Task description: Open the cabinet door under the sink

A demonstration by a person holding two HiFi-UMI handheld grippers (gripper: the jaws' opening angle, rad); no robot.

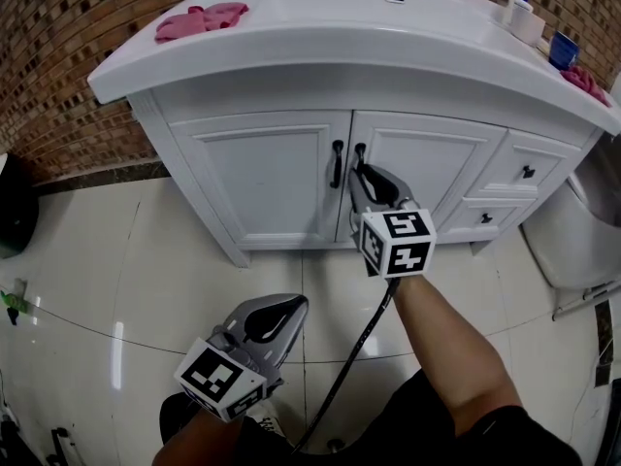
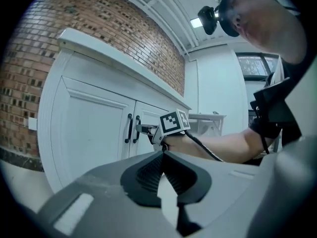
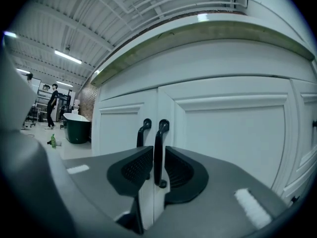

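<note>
The white cabinet under the sink (image 1: 291, 47) has two doors, each with a black bar handle at the middle seam. My right gripper (image 1: 359, 175) (image 3: 158, 165) points level at the right door (image 1: 427, 173), its jaws either side of that door's handle (image 3: 159, 150). The left pad lies against the bar, a thin gap shows at the right pad, so it is open. The left door's handle (image 1: 337, 163) (image 3: 142, 133) stands just beside it. My left gripper (image 1: 289, 307) (image 2: 162, 155) hangs lower, back from the cabinet over the floor, shut and empty.
Two small drawers (image 1: 529, 171) sit right of the doors, and a white fixture (image 1: 572, 241) stands further right. Pink cloths (image 1: 199, 19), a soap bottle (image 1: 524, 13) and a blue cup (image 1: 563, 49) lie on the counter. A dark tub (image 3: 77, 133) stands far left.
</note>
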